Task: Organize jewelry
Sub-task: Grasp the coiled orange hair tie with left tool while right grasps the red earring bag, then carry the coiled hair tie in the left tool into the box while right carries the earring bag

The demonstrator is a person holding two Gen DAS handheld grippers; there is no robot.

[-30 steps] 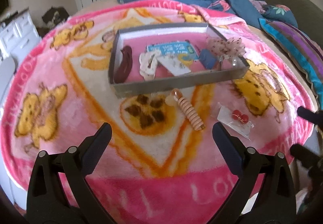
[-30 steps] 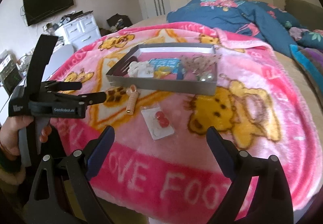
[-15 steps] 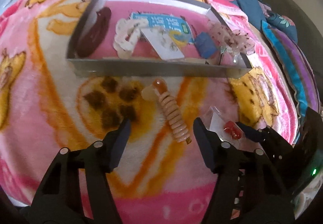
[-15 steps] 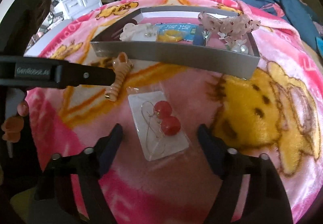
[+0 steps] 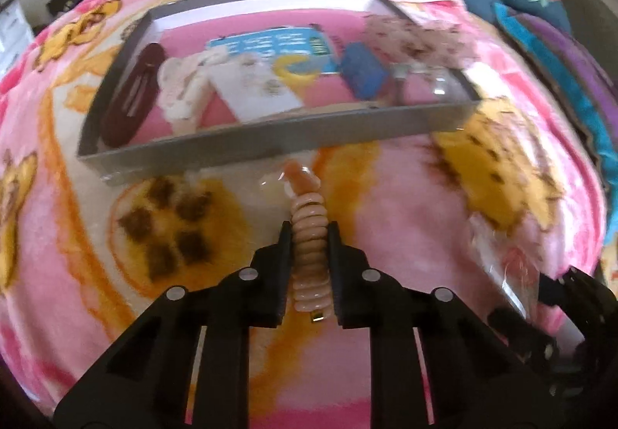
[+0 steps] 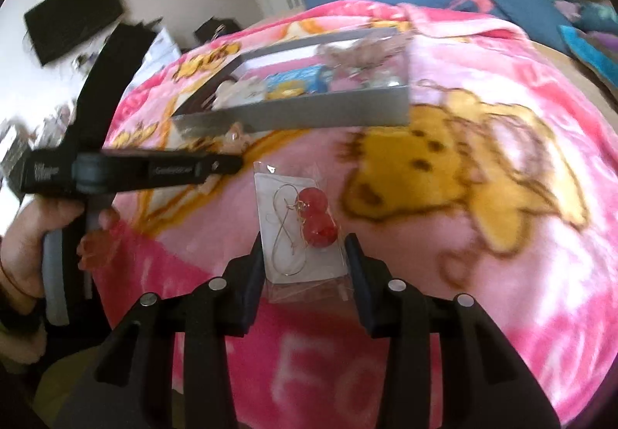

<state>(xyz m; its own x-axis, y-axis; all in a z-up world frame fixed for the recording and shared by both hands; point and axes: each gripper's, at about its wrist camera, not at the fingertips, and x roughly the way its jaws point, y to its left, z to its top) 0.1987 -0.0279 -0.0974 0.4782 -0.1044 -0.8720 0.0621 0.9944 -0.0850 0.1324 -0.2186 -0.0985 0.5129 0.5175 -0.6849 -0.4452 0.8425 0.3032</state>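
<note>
Jewelry lies partly in a shallow grey tray (image 5: 247, 143) on a pink cartoon-print blanket (image 5: 405, 197) and partly loose on the blanket in front of it. Between the fingers of the left gripper (image 5: 309, 232) sits a peach spiral hair tie (image 5: 311, 235); the jaws have just been closing and both black pads now press its coils from either side, so it is gripped. Its far end, with a clear rounded piece, reaches past the fingertips almost to the tray's near wall, while its near end with a small gold clasp lies back between the finger bases.

Ahead of those fingers, inside the tray, lie a dark maroon hair clip (image 5: 131, 96) at the left, a cream scrunchie (image 5: 185, 81), a white earring card (image 5: 258, 89), a blue printed card (image 5: 270, 46), a small blue box (image 5: 365, 71) and a pale speckled bow (image 5: 417, 38) at the right.

The right gripper (image 6: 305, 243) has its jaws closing around a clear packet of red bead earrings (image 6: 309, 220) with thin gold wire hooks. The packet lies flat on the blanket between the two fingers, its edges right at the pads; whether the pads already press it I cannot tell. To the left of these fingers a hand (image 6: 34, 235) holds the left gripper's handle, whose tips point toward the tray's near corner
</note>
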